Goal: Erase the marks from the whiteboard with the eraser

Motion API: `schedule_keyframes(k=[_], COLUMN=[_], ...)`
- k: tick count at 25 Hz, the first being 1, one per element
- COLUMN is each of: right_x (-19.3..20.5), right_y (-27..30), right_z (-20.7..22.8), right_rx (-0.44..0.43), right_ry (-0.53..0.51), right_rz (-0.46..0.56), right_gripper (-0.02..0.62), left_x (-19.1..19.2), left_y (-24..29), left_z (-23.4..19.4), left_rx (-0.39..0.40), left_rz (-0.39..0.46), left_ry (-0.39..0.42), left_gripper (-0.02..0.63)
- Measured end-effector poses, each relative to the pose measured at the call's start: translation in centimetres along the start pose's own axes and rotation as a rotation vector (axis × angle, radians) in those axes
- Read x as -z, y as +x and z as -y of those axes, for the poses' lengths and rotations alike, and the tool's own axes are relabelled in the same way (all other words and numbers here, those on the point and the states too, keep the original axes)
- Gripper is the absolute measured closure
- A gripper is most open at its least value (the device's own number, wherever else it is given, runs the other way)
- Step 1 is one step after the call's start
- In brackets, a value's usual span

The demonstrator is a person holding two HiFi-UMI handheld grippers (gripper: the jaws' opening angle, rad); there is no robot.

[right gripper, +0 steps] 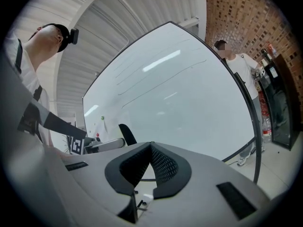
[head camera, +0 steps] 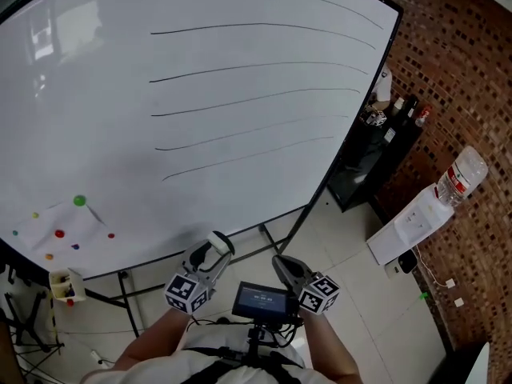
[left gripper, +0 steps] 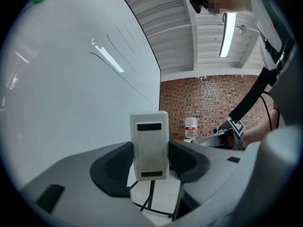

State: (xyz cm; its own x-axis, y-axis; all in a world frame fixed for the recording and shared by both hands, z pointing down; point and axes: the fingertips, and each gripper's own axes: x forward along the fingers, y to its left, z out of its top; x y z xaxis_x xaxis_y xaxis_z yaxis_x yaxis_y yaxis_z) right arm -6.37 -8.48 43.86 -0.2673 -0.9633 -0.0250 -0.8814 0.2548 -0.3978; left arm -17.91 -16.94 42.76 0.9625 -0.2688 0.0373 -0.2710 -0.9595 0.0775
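Note:
The big whiteboard (head camera: 96, 110) fills the head view, with several long black lines (head camera: 256, 68) across its upper right part. The white block eraser (left gripper: 150, 145) stands upright between the jaws of my left gripper (left gripper: 150, 162), which is shut on it. In the head view, that left gripper (head camera: 216, 248) is held low, below the board's bottom edge and apart from it. My right gripper (right gripper: 150, 149) is shut with nothing in it, and it sits beside the left one (head camera: 285, 267). The board (right gripper: 180, 93) rises ahead of it.
Coloured magnets (head camera: 79, 201) dot the board's lower left, and a small box (head camera: 66, 285) hangs below them. The stand's legs (head camera: 272, 238) run under the board. A black cabinet (head camera: 376, 154) and a water dispenser (head camera: 416, 222) stand along the brick wall. A person (right gripper: 239, 70) stands by the board's right edge.

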Motion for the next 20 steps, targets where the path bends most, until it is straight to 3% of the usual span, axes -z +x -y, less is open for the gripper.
schedule_keyframes(k=[6, 10, 20], right_x=[-0.6, -1.2, -2.8], right_y=[4.9, 9.6, 11.9], right_z=[-0.1, -0.6, 2.3], right_rx=[-0.045, -0.122, -0.332], right_ry=[-0.013, -0.002, 0.012], right_rz=[-0.003, 0.016, -0.055], right_gripper=[0.574, 0.574, 0.574], left_x=[-0.2, 0.8, -2.5], left_y=[-2.0, -4.2, -1.3], left_z=[-4.4, -7.9, -9.3], left_rx=[-0.066, -0.163, -0.379], left_rz=[0.026, -0.001, 0.074], left_ry=[-0.015, -0.014, 0.050], left_gripper=[0.356, 0.356, 0.356])
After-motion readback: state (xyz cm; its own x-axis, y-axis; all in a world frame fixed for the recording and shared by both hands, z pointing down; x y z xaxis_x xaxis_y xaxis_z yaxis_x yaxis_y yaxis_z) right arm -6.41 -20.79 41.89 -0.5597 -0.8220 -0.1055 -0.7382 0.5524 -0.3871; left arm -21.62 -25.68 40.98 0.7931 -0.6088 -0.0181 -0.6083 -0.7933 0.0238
